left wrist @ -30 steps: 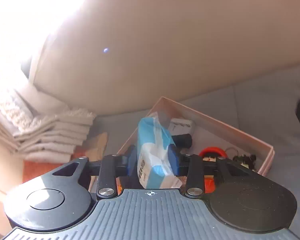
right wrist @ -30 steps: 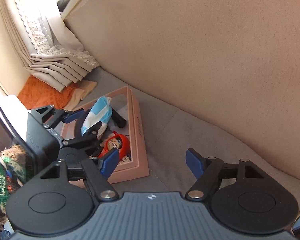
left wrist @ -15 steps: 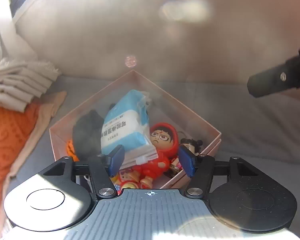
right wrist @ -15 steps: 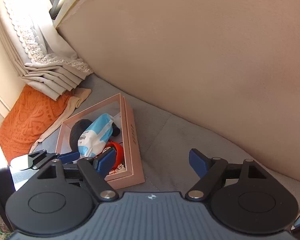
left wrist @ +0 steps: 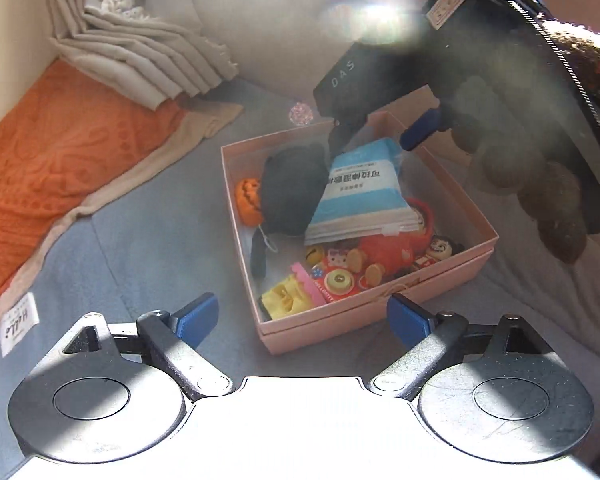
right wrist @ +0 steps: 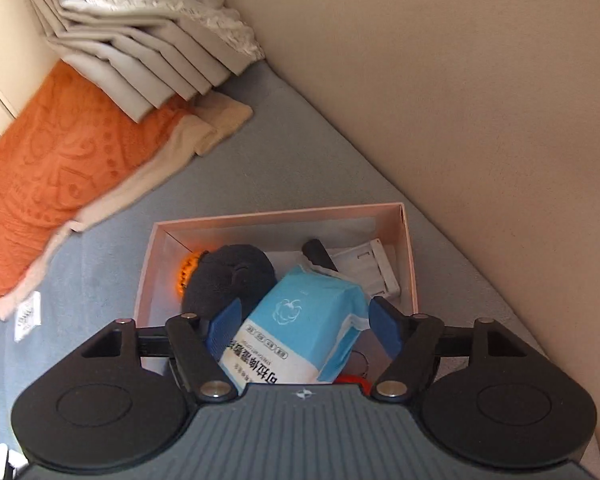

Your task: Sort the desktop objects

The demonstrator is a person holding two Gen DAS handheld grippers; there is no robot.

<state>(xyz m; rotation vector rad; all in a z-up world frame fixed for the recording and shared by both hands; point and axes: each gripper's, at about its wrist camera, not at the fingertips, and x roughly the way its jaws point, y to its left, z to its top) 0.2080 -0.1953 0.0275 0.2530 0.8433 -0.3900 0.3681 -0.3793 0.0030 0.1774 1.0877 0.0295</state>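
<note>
The left tongs [left wrist: 303, 317] are standing wide open and holding nothing, hovering just short of the near corner of the pink box [left wrist: 456, 204], which is sitting on the grey surface [left wrist: 148, 240]. Its blue fingertips [left wrist: 198, 315] are touching nothing.

The right tongs [right wrist: 303, 326] are reaching down into the box [right wrist: 410, 256] from the opposite side, spread about the width of the blue tissue pack [right wrist: 300, 332], with one blue pad [right wrist: 225, 328] sitting on either side of it. The pads are looking close against the wrapper, though whether they are actually pressing it is hard to judge from this angle. In the left wrist view these tongs [left wrist: 370, 132] are showing dark through lens glare above the pack [left wrist: 362, 192].

The pack is lying tilted inside the box, leaning on a black plush [left wrist: 290, 188] and a red figure [left wrist: 400, 240]. An orange pumpkin toy [left wrist: 247, 197], a yellow sponge figure [left wrist: 285, 299] and small toys are lying around them. A white plastic piece [right wrist: 370, 266] is resting by the far wall. An orange blanket [right wrist: 56, 168] and a folded curtain [right wrist: 140, 64] are lying well apart from the box.
</note>
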